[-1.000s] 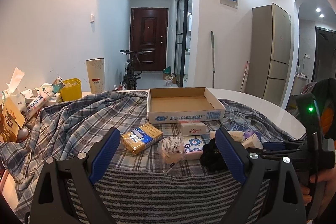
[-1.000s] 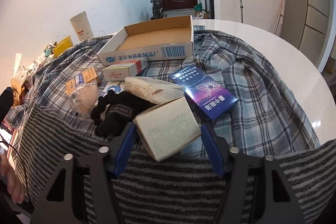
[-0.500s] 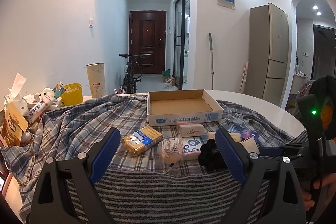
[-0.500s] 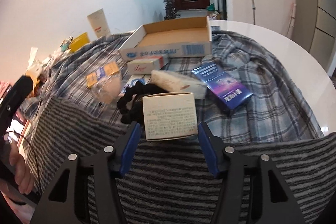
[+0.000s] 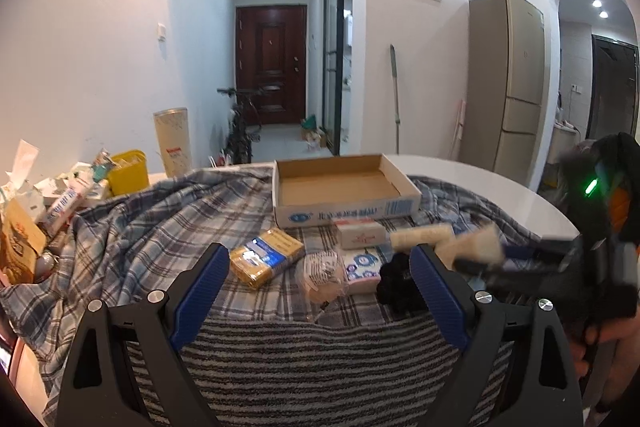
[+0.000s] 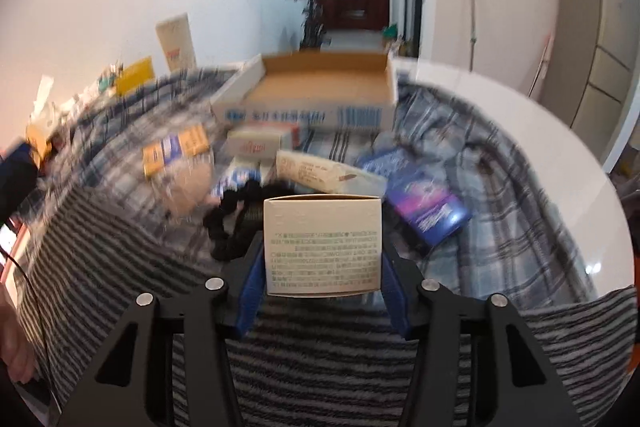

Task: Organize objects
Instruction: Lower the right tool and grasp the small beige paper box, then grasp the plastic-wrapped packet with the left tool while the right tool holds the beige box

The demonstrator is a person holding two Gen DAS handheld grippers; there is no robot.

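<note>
My right gripper (image 6: 323,259) is shut on a cream box (image 6: 322,245) with printed text and holds it lifted above the cloth, in line with the open cardboard tray (image 6: 324,95); it shows blurred in the left wrist view (image 5: 474,247). My left gripper (image 5: 320,279) is open and empty, near the table's front edge. Ahead of it lie a yellow and blue pack (image 5: 266,257), a clear wrapped item (image 5: 322,273), a pink and white box (image 5: 360,233), a black item (image 5: 396,283) and the empty tray (image 5: 344,189).
A dark blue box (image 6: 424,197) and a long wrapped packet (image 6: 328,171) lie on the plaid cloth (image 6: 480,163). Clutter and a yellow tub (image 5: 128,173) stand at the left edge. The white round table (image 5: 500,187) shows at the right. A striped cloth (image 5: 320,367) covers the front.
My right gripper has closed on the cream box, lifted it off the cloth and is carrying it forward towards the tray. The left gripper has stayed nearly still.
</note>
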